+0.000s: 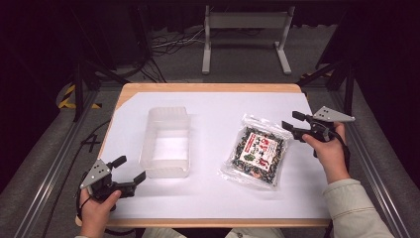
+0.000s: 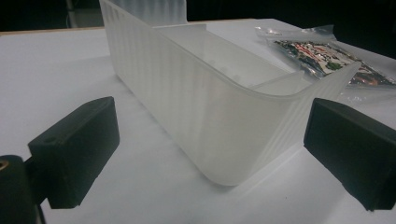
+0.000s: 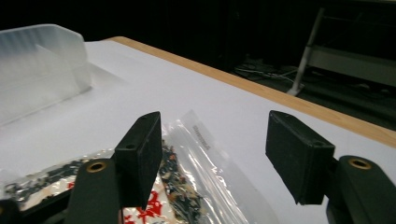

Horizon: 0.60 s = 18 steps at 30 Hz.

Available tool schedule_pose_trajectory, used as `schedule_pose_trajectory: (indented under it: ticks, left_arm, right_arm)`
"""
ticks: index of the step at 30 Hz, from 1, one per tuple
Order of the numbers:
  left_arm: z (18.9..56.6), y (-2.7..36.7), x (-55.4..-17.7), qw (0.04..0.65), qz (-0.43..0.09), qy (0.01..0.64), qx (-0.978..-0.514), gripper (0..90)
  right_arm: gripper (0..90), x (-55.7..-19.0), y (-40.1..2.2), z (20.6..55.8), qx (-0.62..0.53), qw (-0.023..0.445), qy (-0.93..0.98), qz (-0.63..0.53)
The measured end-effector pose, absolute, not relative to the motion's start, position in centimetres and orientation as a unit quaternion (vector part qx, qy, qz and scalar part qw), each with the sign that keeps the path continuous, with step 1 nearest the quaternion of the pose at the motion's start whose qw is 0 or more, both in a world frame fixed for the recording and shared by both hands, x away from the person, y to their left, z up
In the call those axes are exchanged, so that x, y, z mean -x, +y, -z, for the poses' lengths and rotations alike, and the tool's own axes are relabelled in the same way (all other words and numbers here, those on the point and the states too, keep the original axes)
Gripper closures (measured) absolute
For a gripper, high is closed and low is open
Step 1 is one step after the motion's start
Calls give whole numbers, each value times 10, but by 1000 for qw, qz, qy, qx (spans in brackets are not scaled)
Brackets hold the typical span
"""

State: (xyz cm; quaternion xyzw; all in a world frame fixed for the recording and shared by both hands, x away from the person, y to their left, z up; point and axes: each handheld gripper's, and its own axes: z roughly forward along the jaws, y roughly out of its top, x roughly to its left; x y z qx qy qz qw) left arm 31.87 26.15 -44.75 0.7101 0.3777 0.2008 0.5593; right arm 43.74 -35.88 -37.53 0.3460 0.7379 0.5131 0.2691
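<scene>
A: On the table, high view first: my right gripper sits at the top right corner of the snack bag, jaws parted, nothing pinched that I can see. My left gripper is at the near left, jaws wide, just off the near corner of the clear plastic bin.

B: Any text on the bag?

A: Red characters on a white label over dark, speckled contents. Too small to read from up here. Bag lies flat, right of the bin, well apart from it.

B: Left gripper view?

A: Left gripper jaws stand far apart with the bin corner between them, pads not touching it. Bin has ribbed, frosted walls and a divider inside. Snack bag is behind it, label blurred, unreadable.

B: Right gripper view?

A: Right gripper is part open, jaws hanging over the bag's clear sealed edge. No pad is pressing on the film, so no hold. One line of tiny print runs along that seal strip, can't make it out. Red strokes of the label show low between the jaws, cut off. Bin is at the far left.
</scene>
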Motion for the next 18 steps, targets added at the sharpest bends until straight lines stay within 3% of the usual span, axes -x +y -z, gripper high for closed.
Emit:
schedule_pose_trajectory:
  ticks: [18]
  left_arm:
    - [448, 261, -319, 557, -204, 381, -710, 55]
  right_arm:
    - [280, -467, -374, 410, -456, 212, 735, -456]
